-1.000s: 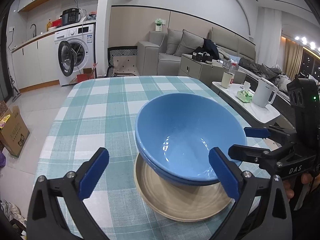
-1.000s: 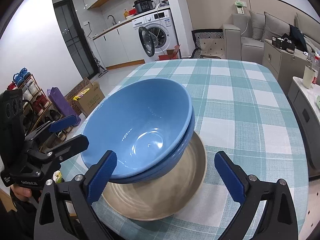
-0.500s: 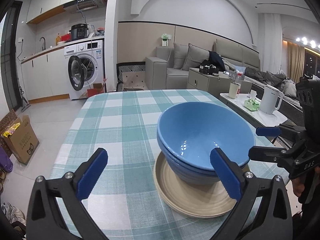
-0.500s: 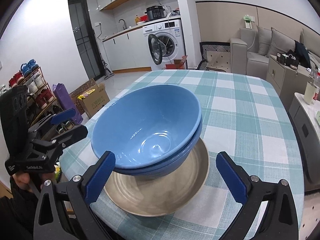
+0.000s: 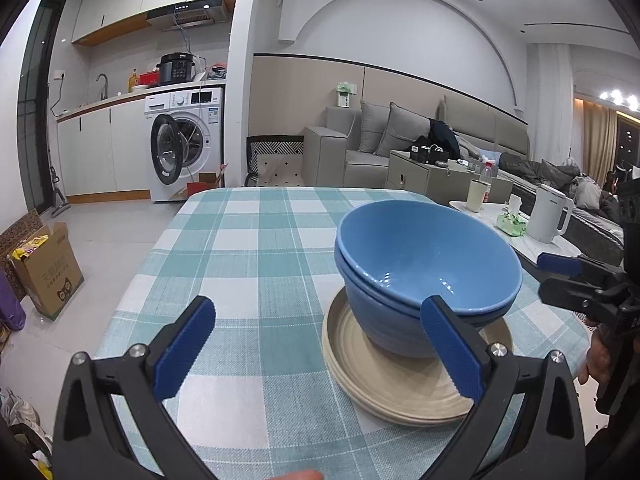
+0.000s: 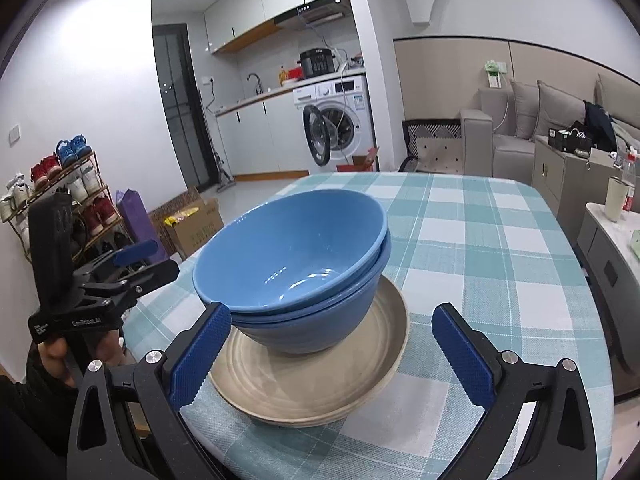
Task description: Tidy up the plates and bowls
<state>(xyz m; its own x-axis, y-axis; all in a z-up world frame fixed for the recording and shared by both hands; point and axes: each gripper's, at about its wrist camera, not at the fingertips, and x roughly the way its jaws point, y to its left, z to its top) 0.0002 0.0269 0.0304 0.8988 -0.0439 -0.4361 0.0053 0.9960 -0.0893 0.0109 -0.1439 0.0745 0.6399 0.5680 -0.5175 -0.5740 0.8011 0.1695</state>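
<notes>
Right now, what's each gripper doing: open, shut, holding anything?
Left gripper: open, holding nothing, short of the blue bowls.
Right gripper: open, holding nothing.

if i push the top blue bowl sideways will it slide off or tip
The top blue bowl looks glossy and sits slightly askew in the lower blue bowl, so it would probably slide or rock rather than stay put. The pair rests on a narrow base on the beige plates, so a hard push might shift the whole stack. It appears rigid, likely ceramic, so breakable.

Bright ceiling spotlights, sharp focus, fisheye-warped edges
</notes>
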